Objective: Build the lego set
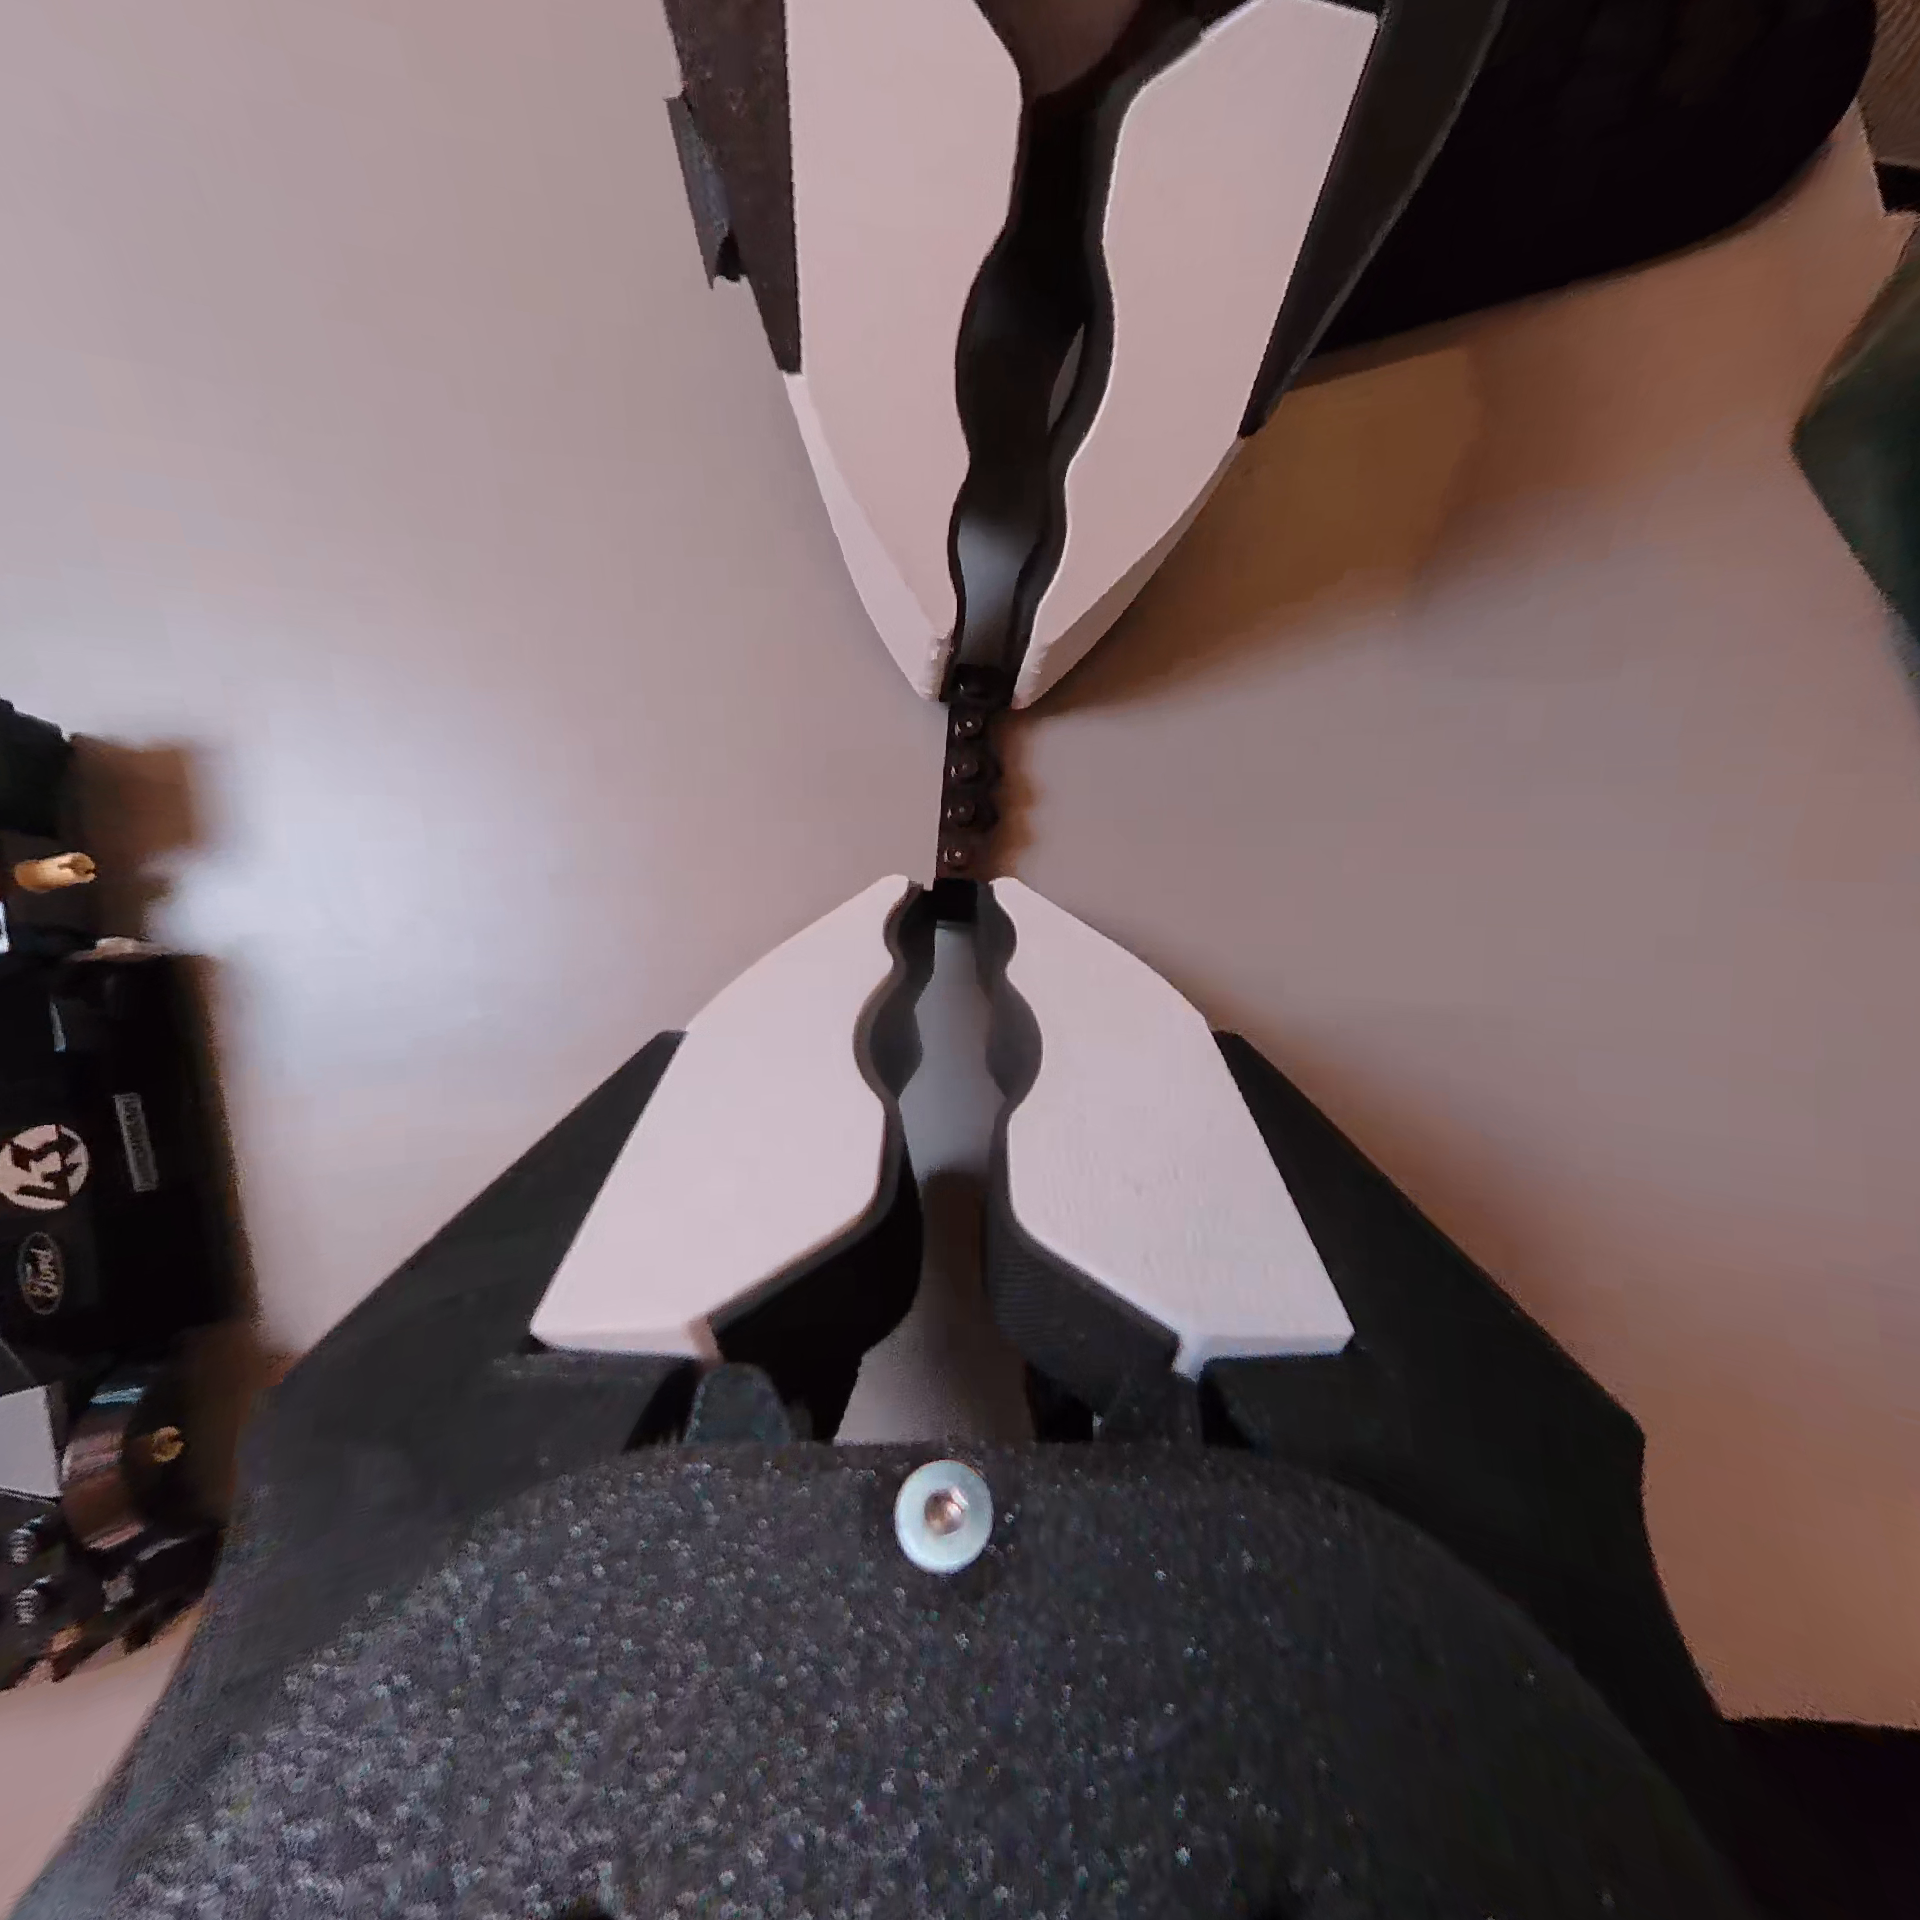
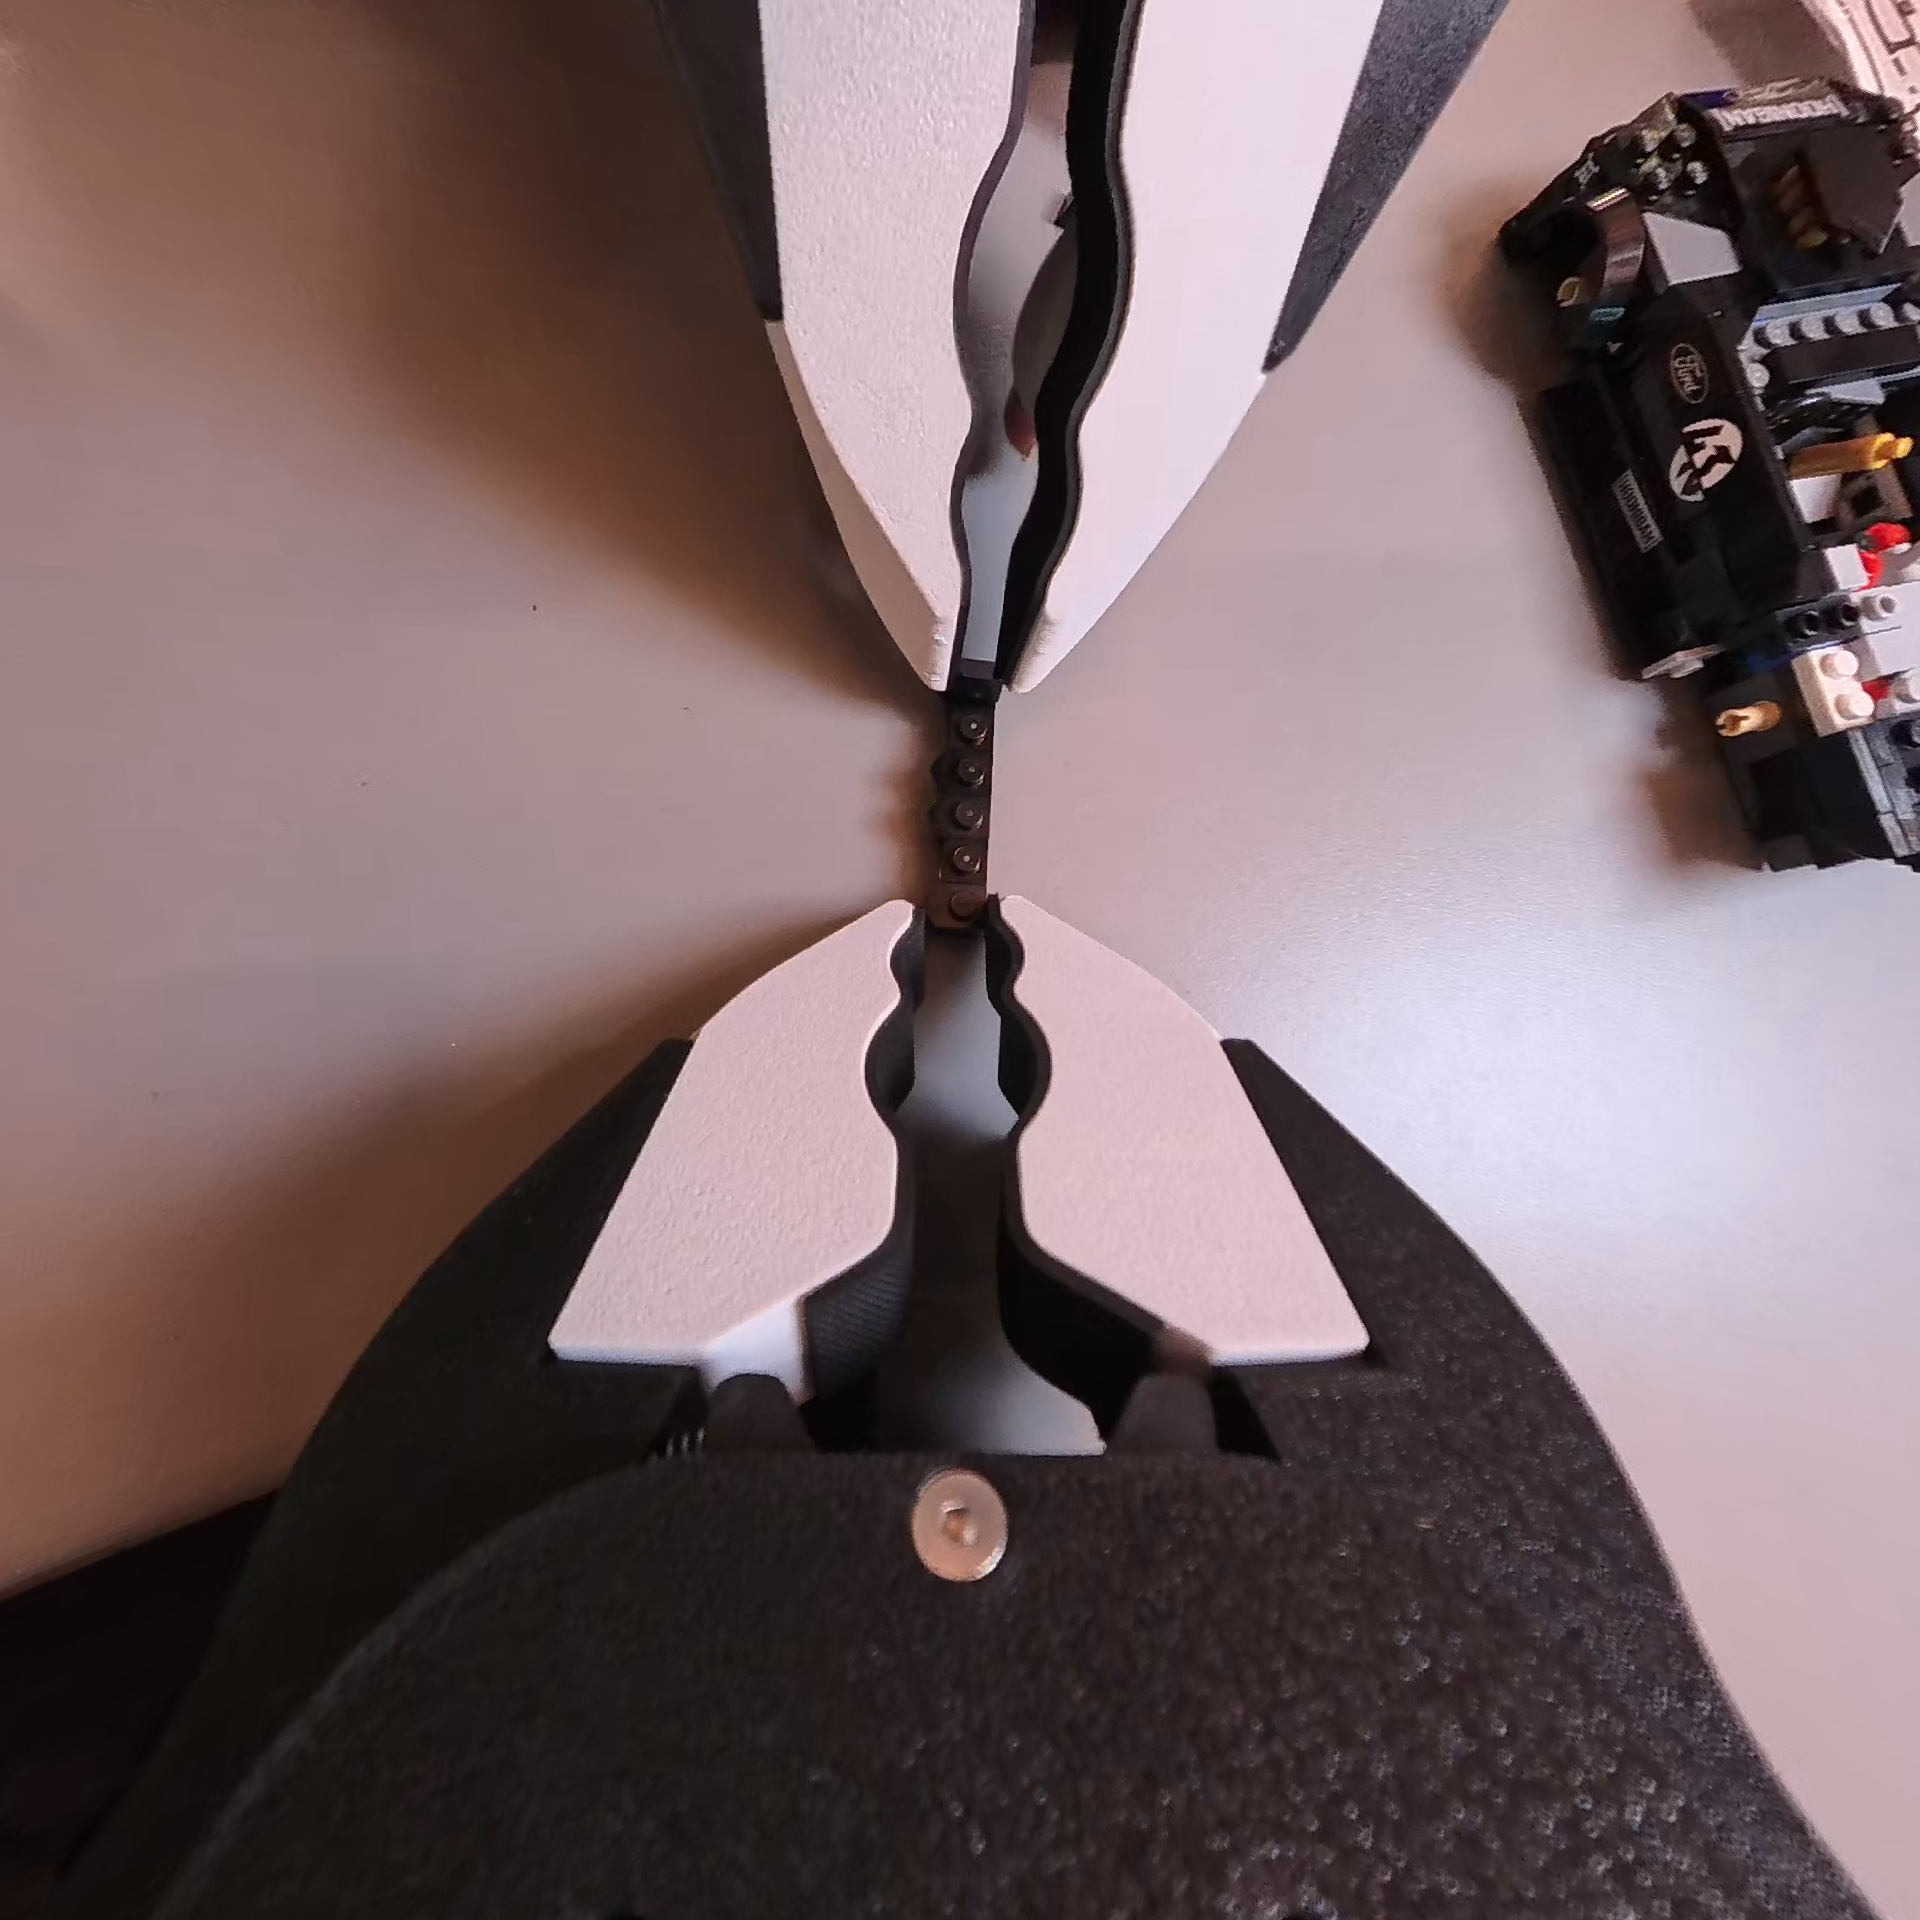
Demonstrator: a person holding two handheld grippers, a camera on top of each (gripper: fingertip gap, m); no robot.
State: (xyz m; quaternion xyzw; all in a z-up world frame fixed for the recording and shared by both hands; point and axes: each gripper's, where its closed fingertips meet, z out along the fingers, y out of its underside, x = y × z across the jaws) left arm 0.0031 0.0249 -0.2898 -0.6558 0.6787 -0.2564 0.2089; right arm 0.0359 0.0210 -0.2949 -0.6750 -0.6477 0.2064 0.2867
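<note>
Here, both grippers pinched opposite ends of one thin black lego strip [image 1: 966, 790] over the pale table [image 1: 416, 520].

Left gripper [image 1: 954, 896] sat at the bottom of the left wrist view w/ its white fingers [image 1: 769, 1122] drawn nearly together, jaws clamped on the near end of the strip; right gripper [image 2: 961, 914] did the same in the right wrist view, jaws pressed on its near end. Each view also showed the other gripper coming in from the top, tips closed on the strip's far end. Strip was studded, approx. five studs showing between the tips, and prob. held just above the table, though contact w/ the surface couldn't be told. A partly built black lego car [image 2: 1745, 457] stood well apart on the table, to the right in the right wrist view; blurred at the left edge of the left view.
</note>
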